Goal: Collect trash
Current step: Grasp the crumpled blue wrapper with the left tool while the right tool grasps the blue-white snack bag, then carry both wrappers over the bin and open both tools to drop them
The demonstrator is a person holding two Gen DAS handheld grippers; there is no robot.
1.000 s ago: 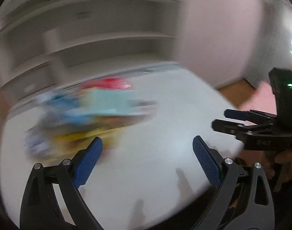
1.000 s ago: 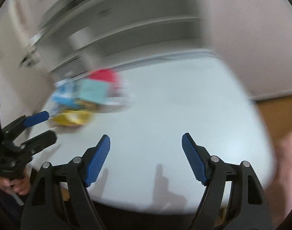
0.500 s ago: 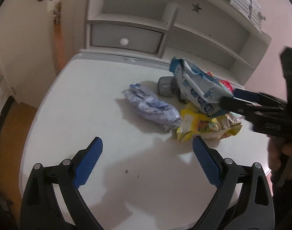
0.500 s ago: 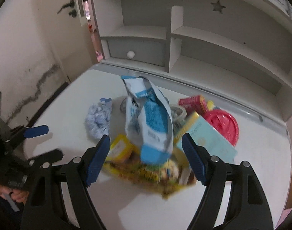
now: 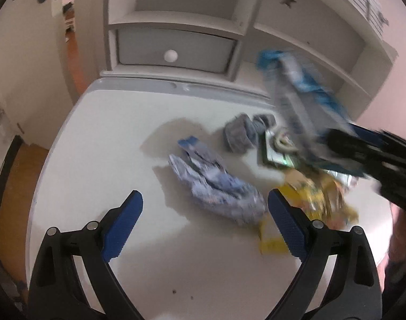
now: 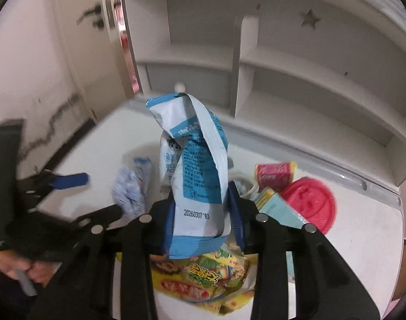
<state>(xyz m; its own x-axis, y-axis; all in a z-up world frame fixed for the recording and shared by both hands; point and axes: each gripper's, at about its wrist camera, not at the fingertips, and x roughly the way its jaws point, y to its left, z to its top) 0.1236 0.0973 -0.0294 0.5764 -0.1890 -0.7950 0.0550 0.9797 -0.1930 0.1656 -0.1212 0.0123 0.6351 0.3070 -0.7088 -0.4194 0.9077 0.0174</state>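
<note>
My right gripper [image 6: 203, 210] is shut on a tall blue and white snack bag [image 6: 194, 160], held upright over the trash pile; the bag shows blurred in the left wrist view [image 5: 301, 101]. Below it lies a yellow noodle wrapper [image 6: 203, 282]. My left gripper [image 5: 203, 226] is open and empty, low over the white table [image 5: 96, 160]. A crumpled blue-white wrapper [image 5: 216, 186] lies just ahead of it, between its fingertips and slightly right. The yellow wrapper [image 5: 317, 197] lies at its right.
A grey crumpled wad [image 5: 237, 133] sits behind the wrappers. A red round lid [image 6: 309, 202], a pink and yellow carton [image 6: 275, 176] and a pale blue box [image 6: 280, 210] lie at the right. A white shelf unit with a drawer [image 5: 173, 50] backs the table.
My right gripper has closed on the blue and white bag. My left gripper has moved nearer to the crumpled blue-white wrapper. Both views swung from the table's right side to the pile.
</note>
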